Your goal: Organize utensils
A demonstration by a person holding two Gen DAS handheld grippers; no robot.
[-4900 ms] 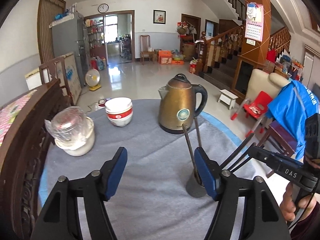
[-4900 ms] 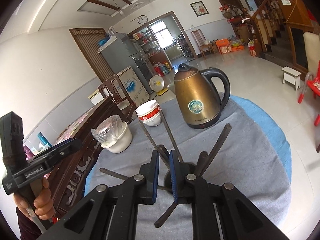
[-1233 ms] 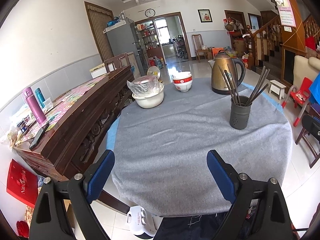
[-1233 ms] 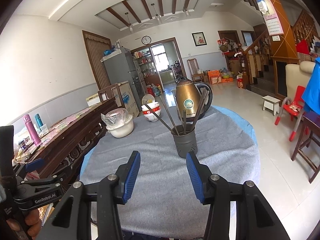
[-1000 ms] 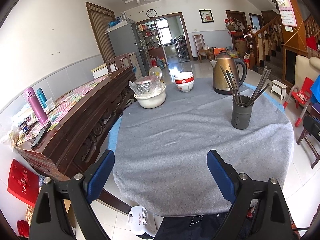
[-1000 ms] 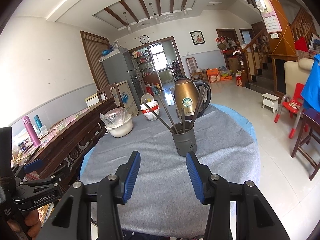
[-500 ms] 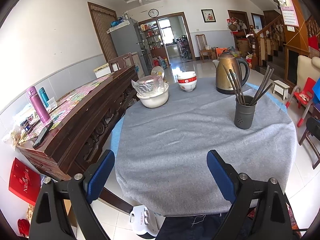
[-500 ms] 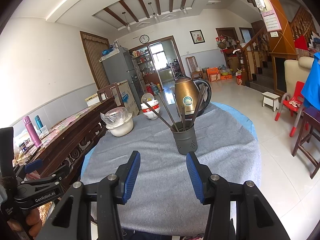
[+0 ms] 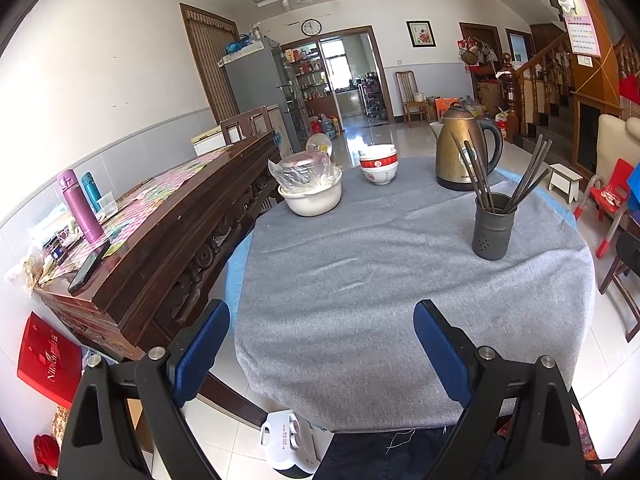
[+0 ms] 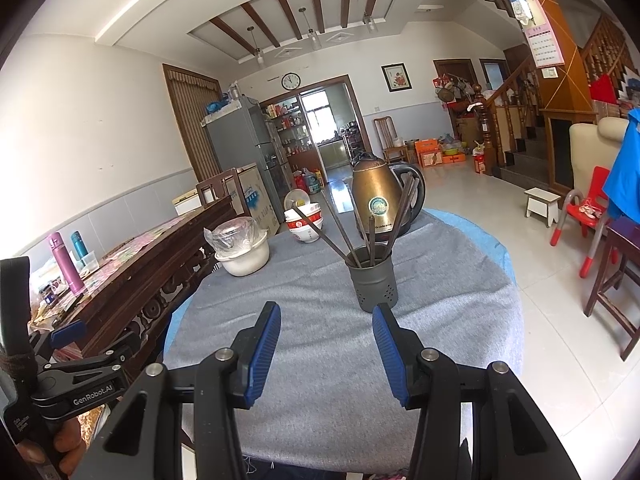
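Ahead of the right tongs (image 10: 326, 344), just beyond their blue tips, a dark perforated holder (image 10: 374, 284) stands upright on the grey-clothed surface (image 10: 320, 400), with several long dark chopsticks (image 10: 340, 226) fanned out inside it. These tongs are spread with nothing between them. The left tongs (image 9: 322, 344) hang over the surface's near edge, also spread wide and empty; from them the holder (image 9: 492, 226) is further off, ahead and to the right. Behind the holder stands a brass-coloured kettle (image 9: 464, 152), with stacked bowls (image 9: 378, 166) and a plastic-covered white bowl (image 9: 310, 190) to its left.
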